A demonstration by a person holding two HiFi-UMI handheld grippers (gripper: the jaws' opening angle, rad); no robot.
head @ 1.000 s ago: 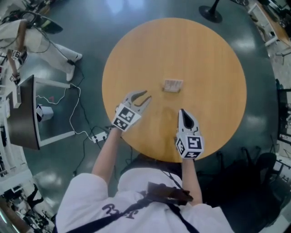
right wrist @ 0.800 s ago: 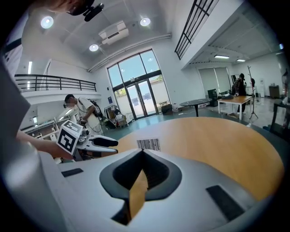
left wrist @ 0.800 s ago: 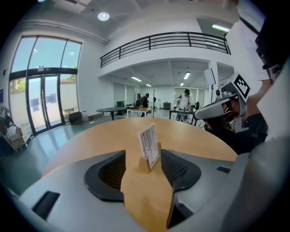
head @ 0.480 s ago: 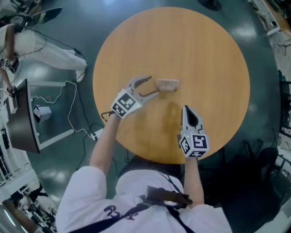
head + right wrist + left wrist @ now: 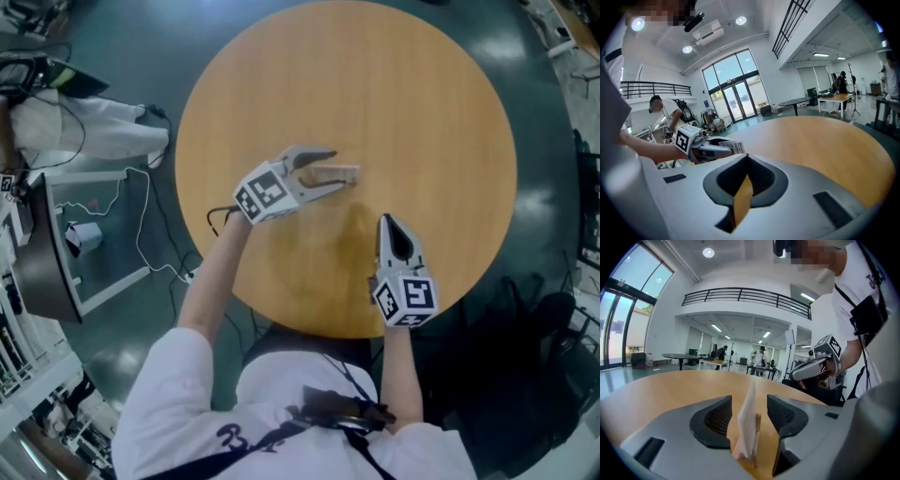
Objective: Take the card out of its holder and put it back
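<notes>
Right gripper [image 5: 384,223]: nearest me, low over the near part of the table, jaws closed with nothing between them; it sits well apart from the card and is idle.
Left gripper [image 5: 339,169]: it reaches in from the left. Its jaws have just been opening wide and then eased in a touch. They now stand either side of the card, with both pads clear of it.
Card [image 5: 748,423]: upright in its holder [image 5: 758,434], edge-on to the left gripper's camera and about centred in the gap (perhaps a shade nearer one pad).
Holder: a small wooden stand, flat on the table near its middle.
Step in hand: lining up for the take-out; nothing is gripped or lifted yet.
Next move: I'd close squarely on the card's faces above the wood, then draw straight up. I judge the light holder may ride up with the card, so the right gripper may have to pin it.
Table [image 5: 422,94]: round and wooden, bare beyond the holder, with plenty of room far and right.
Edges: the holder stands well in from every rim.
</notes>
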